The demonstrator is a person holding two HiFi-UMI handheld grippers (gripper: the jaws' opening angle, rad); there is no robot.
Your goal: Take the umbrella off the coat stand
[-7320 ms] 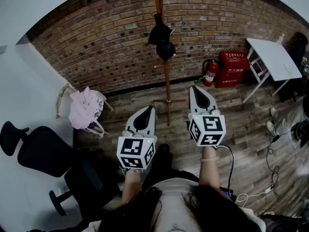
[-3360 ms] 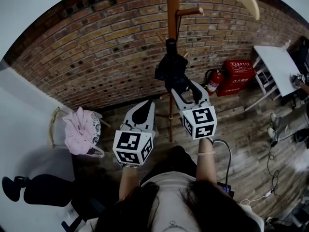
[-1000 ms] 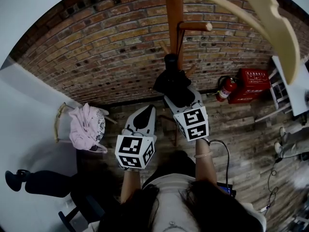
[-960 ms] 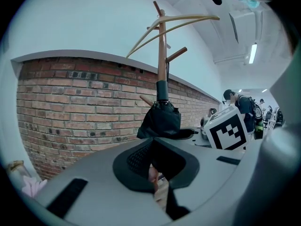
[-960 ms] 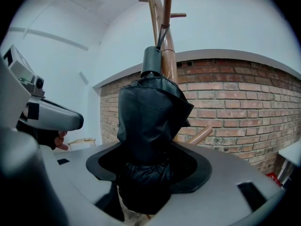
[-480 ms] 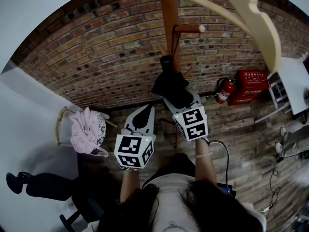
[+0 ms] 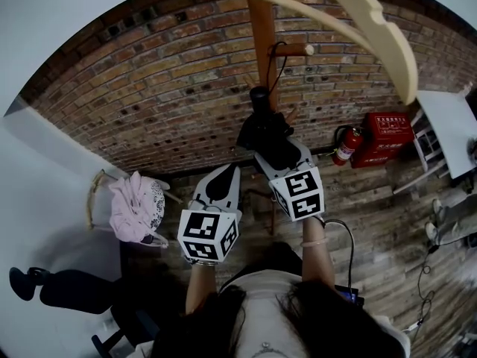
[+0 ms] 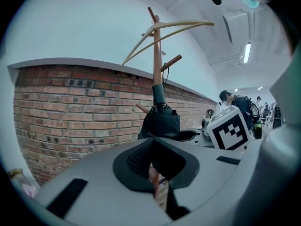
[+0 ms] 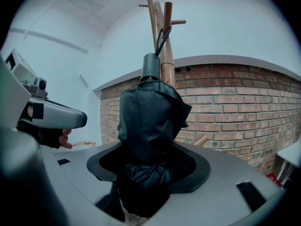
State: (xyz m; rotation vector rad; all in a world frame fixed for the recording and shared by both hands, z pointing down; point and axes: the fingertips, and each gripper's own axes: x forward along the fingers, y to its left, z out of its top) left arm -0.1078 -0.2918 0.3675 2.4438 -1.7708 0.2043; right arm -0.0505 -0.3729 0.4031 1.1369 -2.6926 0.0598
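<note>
A folded black umbrella [image 7: 264, 129] hangs against the wooden coat stand [image 7: 261, 28], its cord running up to a peg [image 7: 297, 49]. My right gripper [image 7: 277, 146] is shut on the umbrella's lower body. In the right gripper view the umbrella [image 9: 150, 121] fills the space between the jaws, with the cord [image 9: 162, 36] leading up the pole. My left gripper [image 7: 229, 171] is held lower and to the left, shut and holding nothing. From the left gripper view the umbrella [image 8: 161, 120] and the stand [image 8: 156, 55] are straight ahead.
A pale curved wooden hanger [image 7: 365, 13] arcs overhead from the stand's top. A brick wall [image 7: 164, 103] is close behind. A chair with pink cloth [image 7: 136, 203] stands at the left, a fire extinguisher [image 7: 345, 146] and red box [image 7: 387, 129] at the right.
Over the earlier frames I came up to the stand and my right gripper closed on the umbrella. In the last second almost nothing moves; the left gripper stays low.
</note>
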